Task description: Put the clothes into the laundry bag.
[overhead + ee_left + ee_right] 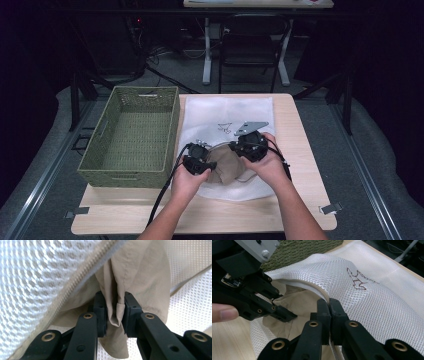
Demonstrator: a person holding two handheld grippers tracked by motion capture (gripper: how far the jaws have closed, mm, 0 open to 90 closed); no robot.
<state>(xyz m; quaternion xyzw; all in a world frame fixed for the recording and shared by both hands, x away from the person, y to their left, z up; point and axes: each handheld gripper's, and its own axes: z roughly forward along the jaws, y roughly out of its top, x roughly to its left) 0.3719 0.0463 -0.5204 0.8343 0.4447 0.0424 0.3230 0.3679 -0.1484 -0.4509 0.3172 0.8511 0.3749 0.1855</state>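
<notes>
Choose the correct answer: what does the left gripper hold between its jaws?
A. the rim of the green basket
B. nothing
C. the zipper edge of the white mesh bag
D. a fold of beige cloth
D: in the left gripper view, the left gripper pinches a fold of beige cloth.

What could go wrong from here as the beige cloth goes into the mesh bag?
The left gripper pinches only a thin fold of the beige cloth, so it might slip free. The right gripper clamps the zipper edge of the white mesh laundry bag; a hard pull could close the opening or strain it. Loose cloth might snag on the zipper teeth.
</notes>
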